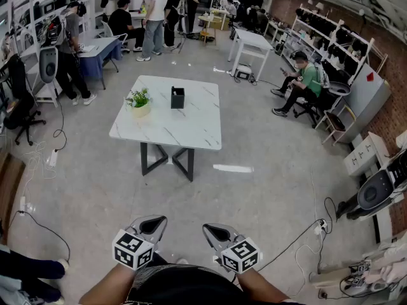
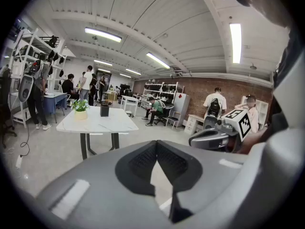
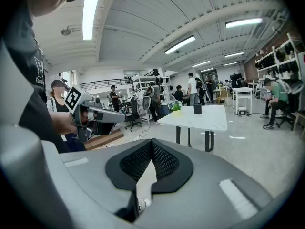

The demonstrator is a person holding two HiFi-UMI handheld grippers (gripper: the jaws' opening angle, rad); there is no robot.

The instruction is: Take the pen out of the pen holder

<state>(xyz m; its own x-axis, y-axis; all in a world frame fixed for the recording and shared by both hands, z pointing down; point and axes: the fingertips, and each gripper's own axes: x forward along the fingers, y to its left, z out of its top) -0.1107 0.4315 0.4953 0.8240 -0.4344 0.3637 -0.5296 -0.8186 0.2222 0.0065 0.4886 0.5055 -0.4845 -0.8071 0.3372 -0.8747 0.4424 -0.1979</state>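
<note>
The black pen holder (image 1: pixel 177 98) stands upright on the white marble-top table (image 1: pixel 184 129), far ahead of me across the floor. It is too small for me to make out a pen in it. It also shows as a small dark box (image 2: pixel 104 109) in the left gripper view and as a small dark box (image 3: pixel 197 109) in the right gripper view. My left gripper (image 1: pixel 152 221) and right gripper (image 1: pixel 210 229) are held low, close to my body, side by side. Both are shut with nothing between their pads, as their own views show for the left gripper (image 2: pixel 156 144) and the right gripper (image 3: pixel 151 142).
A potted plant (image 1: pixel 139 101) sits on the table left of the holder. Bare grey floor with a white tape mark (image 1: pixel 233 168) lies between me and the table. Cables (image 1: pixel 299 246) trail at right and left. A seated person (image 1: pixel 305 84) and standing people (image 1: pixel 154 18) are beyond.
</note>
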